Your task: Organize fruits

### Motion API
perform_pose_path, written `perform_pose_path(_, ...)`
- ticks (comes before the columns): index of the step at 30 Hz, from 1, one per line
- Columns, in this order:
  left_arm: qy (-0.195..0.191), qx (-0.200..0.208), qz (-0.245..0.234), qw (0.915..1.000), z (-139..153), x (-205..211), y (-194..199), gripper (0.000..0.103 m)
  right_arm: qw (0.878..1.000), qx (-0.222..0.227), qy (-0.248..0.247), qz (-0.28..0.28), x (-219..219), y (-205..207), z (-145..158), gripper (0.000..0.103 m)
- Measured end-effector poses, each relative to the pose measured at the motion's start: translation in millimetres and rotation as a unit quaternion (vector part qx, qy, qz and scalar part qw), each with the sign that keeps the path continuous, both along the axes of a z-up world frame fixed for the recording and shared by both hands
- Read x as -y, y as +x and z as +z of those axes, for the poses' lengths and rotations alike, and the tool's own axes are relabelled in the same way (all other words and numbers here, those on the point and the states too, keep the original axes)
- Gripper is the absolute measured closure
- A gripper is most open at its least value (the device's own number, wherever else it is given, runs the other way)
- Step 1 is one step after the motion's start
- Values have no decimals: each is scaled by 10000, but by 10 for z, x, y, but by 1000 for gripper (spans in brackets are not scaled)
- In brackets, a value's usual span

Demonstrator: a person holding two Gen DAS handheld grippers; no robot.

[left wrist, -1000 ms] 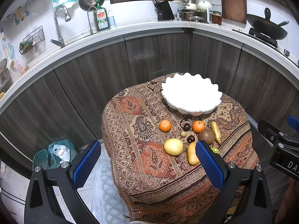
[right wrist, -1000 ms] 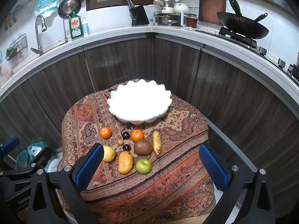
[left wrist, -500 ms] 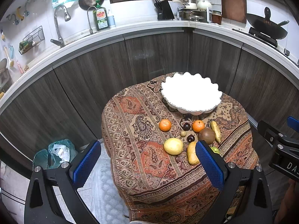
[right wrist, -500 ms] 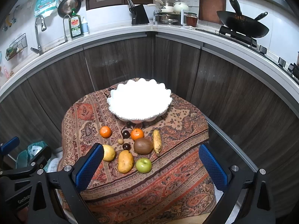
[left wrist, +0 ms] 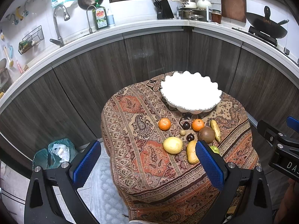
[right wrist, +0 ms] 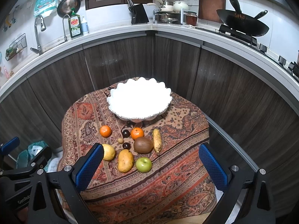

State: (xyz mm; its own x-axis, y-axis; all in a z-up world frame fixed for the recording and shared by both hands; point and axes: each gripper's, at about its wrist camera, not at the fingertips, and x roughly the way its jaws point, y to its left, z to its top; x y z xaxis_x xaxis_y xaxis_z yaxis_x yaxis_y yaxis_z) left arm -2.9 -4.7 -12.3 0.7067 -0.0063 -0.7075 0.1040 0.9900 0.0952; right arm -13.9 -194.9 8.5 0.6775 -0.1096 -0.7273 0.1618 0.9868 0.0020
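Observation:
A white scalloped bowl (right wrist: 139, 100) (left wrist: 190, 93) stands empty at the far side of a small cloth-covered table (right wrist: 168, 177). In front of it lie several fruits: two oranges (right wrist: 105, 131) (right wrist: 137, 133), a kiwi (right wrist: 143, 145), a banana (right wrist: 157, 140), a mango (right wrist: 125, 160), a green apple (right wrist: 143, 164), a lemon (right wrist: 108, 152) and two dark plums (right wrist: 126, 133). My right gripper (right wrist: 149, 168) hangs open above the near table edge, holding nothing. My left gripper (left wrist: 147, 162) is open too, over the table's left front; its right finger hides most of the apple.
Dark wood cabinets under a curved white counter (right wrist: 115, 37) ring the table. A sink tap (left wrist: 58, 24), dish soap (left wrist: 100, 18), knife block (right wrist: 139, 15) and wok (right wrist: 243, 24) sit on the counter. A green bin with a bag (left wrist: 56, 153) stands on the floor at left.

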Motion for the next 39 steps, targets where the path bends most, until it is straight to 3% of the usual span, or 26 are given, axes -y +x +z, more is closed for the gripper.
perform_pose_path(39,3,-98,-14,10000,-72,70,-6,0,10000,-64,59,5,17,-12,-47,0)
